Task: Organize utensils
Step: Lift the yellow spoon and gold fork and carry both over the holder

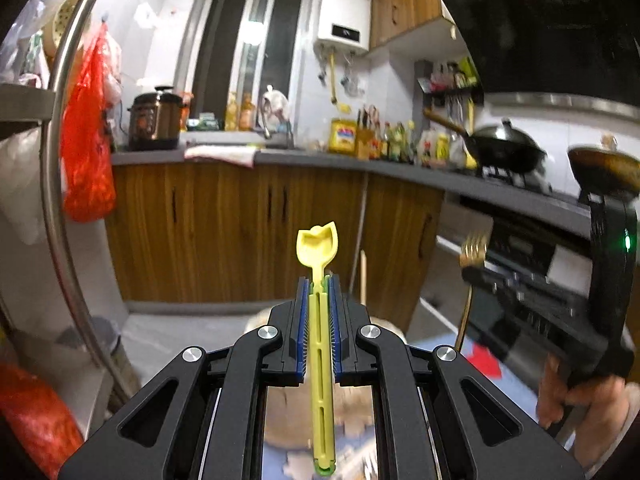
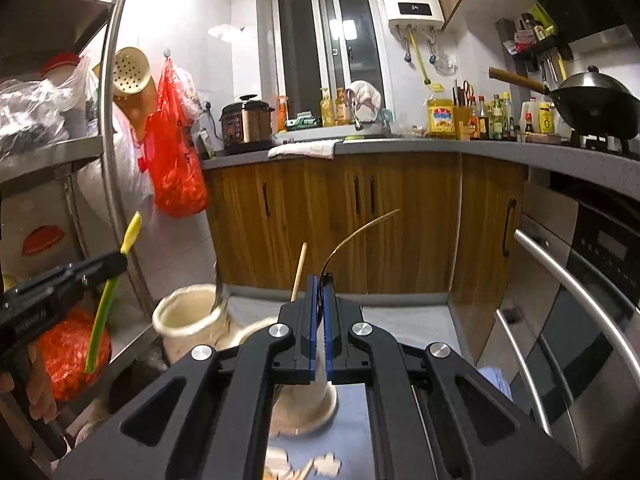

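Observation:
My left gripper is shut on a yellow plastic spoon, whose handle runs back between the blue pads while its scalloped bowl sticks out ahead. My right gripper is shut on a thin gold fork, seen edge-on and curving up to the right. From the left wrist view the right gripper holds the fork tines-up, with a hand on its grip. In the right wrist view the left gripper carries the yellow spoon at the left. Below stand a cream cup and a second cream holder.
A wooden chopstick rises behind the right gripper. A metal shelf rack with red bags stands at the left. Wooden cabinets lie ahead, an oven with bar handles at the right, a wok on the stove.

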### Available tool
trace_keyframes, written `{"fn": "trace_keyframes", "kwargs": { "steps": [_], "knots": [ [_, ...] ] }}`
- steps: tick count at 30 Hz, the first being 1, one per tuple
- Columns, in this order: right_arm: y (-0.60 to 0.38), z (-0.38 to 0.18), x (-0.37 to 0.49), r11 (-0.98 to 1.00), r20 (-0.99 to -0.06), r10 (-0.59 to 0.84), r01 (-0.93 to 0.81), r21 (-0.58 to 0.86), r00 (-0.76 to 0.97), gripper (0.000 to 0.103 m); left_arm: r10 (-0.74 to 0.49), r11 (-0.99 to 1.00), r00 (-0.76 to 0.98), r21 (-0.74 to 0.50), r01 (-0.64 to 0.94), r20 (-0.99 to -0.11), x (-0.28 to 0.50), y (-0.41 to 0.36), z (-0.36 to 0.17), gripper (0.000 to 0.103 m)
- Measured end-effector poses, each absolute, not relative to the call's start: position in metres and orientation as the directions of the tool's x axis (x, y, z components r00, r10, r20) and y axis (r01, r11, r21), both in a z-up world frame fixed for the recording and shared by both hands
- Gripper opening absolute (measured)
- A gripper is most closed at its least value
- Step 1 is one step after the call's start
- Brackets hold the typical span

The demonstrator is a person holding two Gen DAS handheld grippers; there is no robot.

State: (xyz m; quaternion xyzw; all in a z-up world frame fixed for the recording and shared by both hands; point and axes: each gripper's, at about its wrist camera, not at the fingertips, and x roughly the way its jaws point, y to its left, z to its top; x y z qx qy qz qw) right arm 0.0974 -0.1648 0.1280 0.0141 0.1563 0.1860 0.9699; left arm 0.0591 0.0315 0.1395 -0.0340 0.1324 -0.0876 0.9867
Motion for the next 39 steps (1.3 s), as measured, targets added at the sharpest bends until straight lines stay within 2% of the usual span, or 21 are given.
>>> {"fn": "trace_keyframes", "kwargs": {
  "steps": [7, 11, 14, 20, 32, 39],
  "knots": [
    [-0.174, 0.145, 0.132, 0.941, -0.249, 0.337, -0.313, 0.130, 0.908, 0.003, -0.158, 0.981, 0.964, -0.144, 0.129, -0.212, 0.104, 0.042, 0.149, 0.010],
    [-0.184, 0.149, 0.145, 0.951, -0.195, 0.292, -0.262, 0.164, 0.936, 0.003, -0.136, 0.985, 0.970, -0.135, 0.110, -0.203, 0.120, 0.040, 0.141, 0.010],
    [-0.188, 0.145, 0.149, 0.956, -0.168, 0.261, -0.230, 0.183, 0.951, 0.003, -0.114, 0.988, 0.969, -0.131, 0.087, -0.218, 0.131, 0.040, 0.127, 0.010],
    [-0.181, 0.133, 0.155, 0.974, -0.130, 0.205, -0.189, 0.127, 0.970, 0.003, -0.114, 0.986, 0.965, -0.149, 0.080, -0.238, 0.142, 0.046, 0.110, 0.010],
    [-0.133, 0.103, 0.150, 0.925, -0.213, 0.361, -0.377, -0.039, 0.908, 0.003, -0.130, 0.991, 0.948, -0.035, 0.126, -0.290, 0.127, 0.035, 0.094, 0.010],
    [-0.122, 0.093, 0.145, 0.894, -0.241, 0.410, -0.440, -0.083, 0.880, 0.003, -0.171, 0.985, 0.921, -0.064, 0.158, -0.351, 0.125, 0.043, 0.093, 0.010]
  ]
}}
